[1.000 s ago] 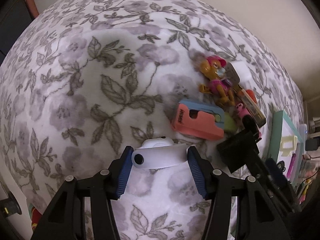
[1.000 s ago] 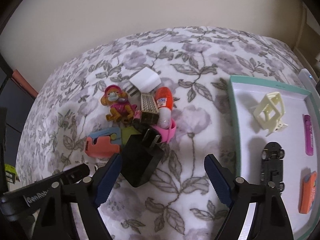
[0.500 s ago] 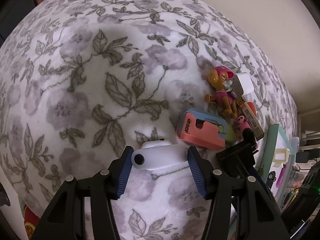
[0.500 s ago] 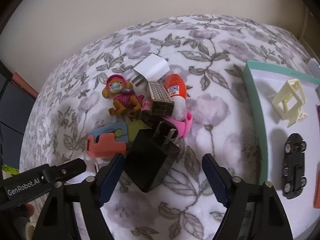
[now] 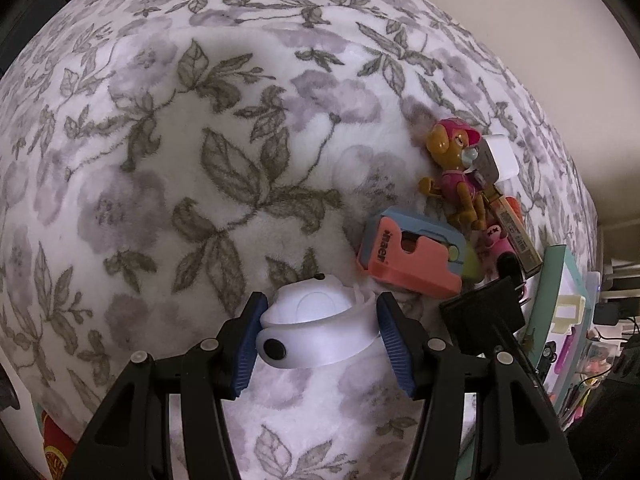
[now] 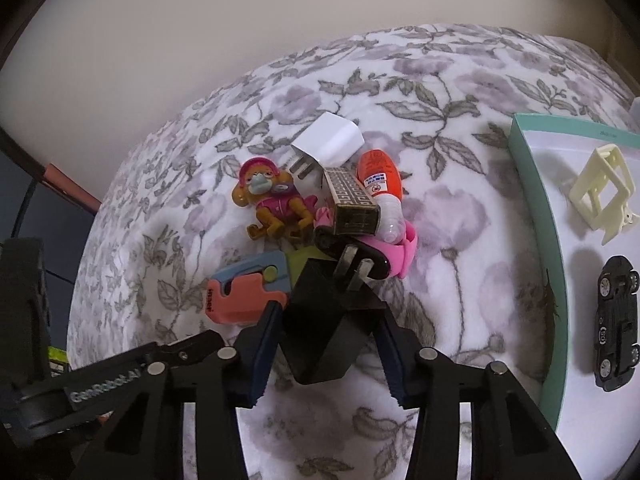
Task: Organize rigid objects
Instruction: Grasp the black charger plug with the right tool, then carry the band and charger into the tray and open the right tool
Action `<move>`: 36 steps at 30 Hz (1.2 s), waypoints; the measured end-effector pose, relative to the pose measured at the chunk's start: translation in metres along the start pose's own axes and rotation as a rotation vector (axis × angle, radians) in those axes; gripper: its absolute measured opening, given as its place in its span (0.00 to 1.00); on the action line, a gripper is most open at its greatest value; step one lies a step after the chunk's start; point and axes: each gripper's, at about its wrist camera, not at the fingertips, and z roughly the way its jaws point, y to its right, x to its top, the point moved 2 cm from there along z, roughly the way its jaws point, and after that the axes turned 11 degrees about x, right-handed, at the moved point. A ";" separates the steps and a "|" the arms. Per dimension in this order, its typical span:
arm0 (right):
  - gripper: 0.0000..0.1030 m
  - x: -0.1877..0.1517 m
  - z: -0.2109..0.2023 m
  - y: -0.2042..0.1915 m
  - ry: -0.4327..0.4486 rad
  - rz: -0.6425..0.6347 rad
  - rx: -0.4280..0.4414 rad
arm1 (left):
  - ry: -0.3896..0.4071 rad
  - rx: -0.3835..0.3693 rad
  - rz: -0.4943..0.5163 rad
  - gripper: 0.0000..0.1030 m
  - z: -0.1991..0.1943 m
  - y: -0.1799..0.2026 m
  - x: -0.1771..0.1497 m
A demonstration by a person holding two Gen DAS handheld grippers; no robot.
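**Both grippers clamped on objects above the floral bed**

Left wrist view: the left gripper (image 5: 318, 334) has its jaws closed on a white rounded plastic device with a black dot (image 5: 316, 330), both blue pads pressing its sides. It sits directly between the jaws, over the grey-flowered fleece bedspread (image 5: 200, 160). Beyond the right jaw lie a coral and blue plastic cutter (image 5: 408, 258) and a brown toy pup figure in pink (image 5: 456, 172).

Right wrist view: the right gripper (image 6: 328, 334) has just been closing its jaws, and they now grip a black square plug adapter (image 6: 328, 320) held between them, prongs pointing away. Ahead of the jaws lies the pile: a white plug charger (image 6: 330, 140), an orange glue bottle (image 6: 378, 180), a patterned brown box (image 6: 352, 204). Right of the jaws, a teal-rimmed white tray (image 6: 536, 216) carries a black toy car (image 6: 614, 320) and a cream plastic clip (image 6: 602, 192).
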 end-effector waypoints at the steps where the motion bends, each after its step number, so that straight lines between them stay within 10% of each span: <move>1: 0.43 0.000 -0.001 0.000 0.002 -0.001 0.001 | 0.001 0.002 0.002 0.57 -0.001 0.000 0.000; 36: 0.30 0.002 -0.004 -0.003 0.019 0.058 0.077 | 0.015 0.056 0.054 0.56 0.004 0.009 0.002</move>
